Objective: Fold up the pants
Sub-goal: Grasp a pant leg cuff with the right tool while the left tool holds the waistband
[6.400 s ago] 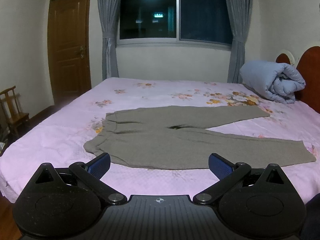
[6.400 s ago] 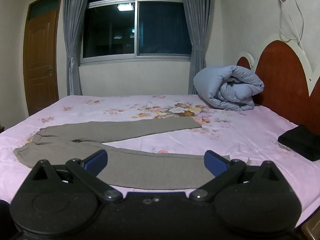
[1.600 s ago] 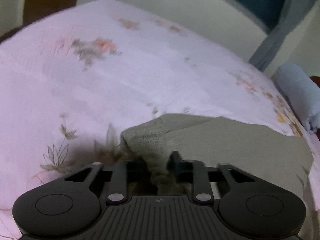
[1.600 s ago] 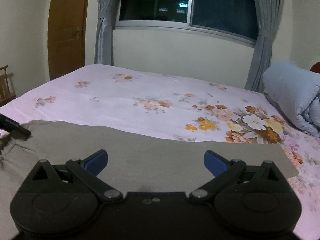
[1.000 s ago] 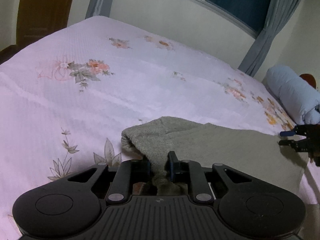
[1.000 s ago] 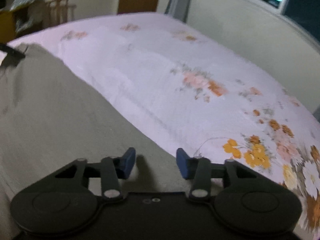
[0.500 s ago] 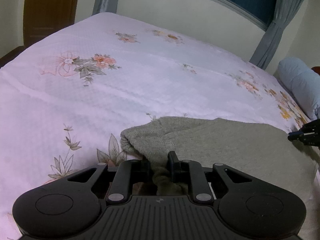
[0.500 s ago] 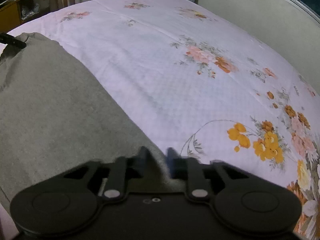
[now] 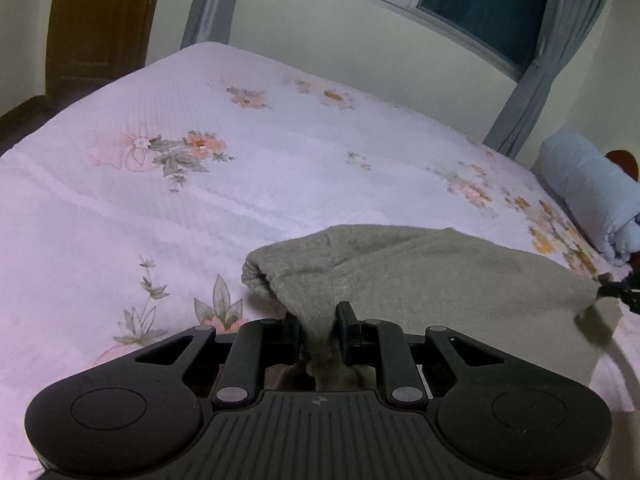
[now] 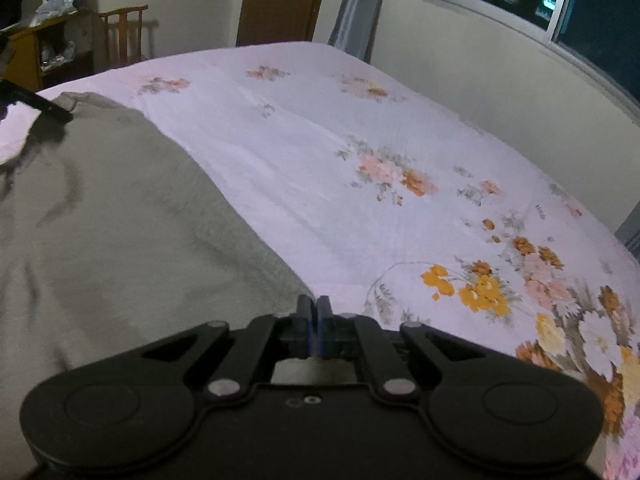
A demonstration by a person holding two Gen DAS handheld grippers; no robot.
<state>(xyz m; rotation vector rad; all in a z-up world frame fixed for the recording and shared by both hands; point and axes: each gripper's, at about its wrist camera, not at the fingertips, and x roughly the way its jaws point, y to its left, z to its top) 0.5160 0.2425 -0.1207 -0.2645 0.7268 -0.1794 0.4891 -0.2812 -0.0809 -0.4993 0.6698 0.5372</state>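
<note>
Wide bed under a pale pink floral sheet, filling most of both wrist views; rolled blue quilt at the head end, wooden door and dark window beyond.

Grey-green pants spread on the near part of the bed, well short of the quilt, drawn into a long taut-looking edge between two grip points and raised a little off the sheet there. Soft folds and dark creases in the cloth near the left end. Rest of the garment low in frame and partly hidden behind the gripper bodies.

Left hand-held gripper pinching a thick bunch of cloth at what looks like the waistband end, jaws narrow with fabric squeezed between them and trailing back toward the camera. Right hand-held gripper pressed together on the opposite corner of the pants, blue pads meeting with only a thin edge of cloth caught; from the left view, cloth pulled to a point at its tip.

Judged step: start of the first fold, both ends of one long edge gripped and lifted, nothing laid over yet.

Likely needed next: carrying both ends together, level and at matching pace, across onto the other leg, keeping the edge stretched to avoid sagging in the middle; lowering with edges lined up before letting go. Thin right-hand pinch probably the likelier to slip.
</note>
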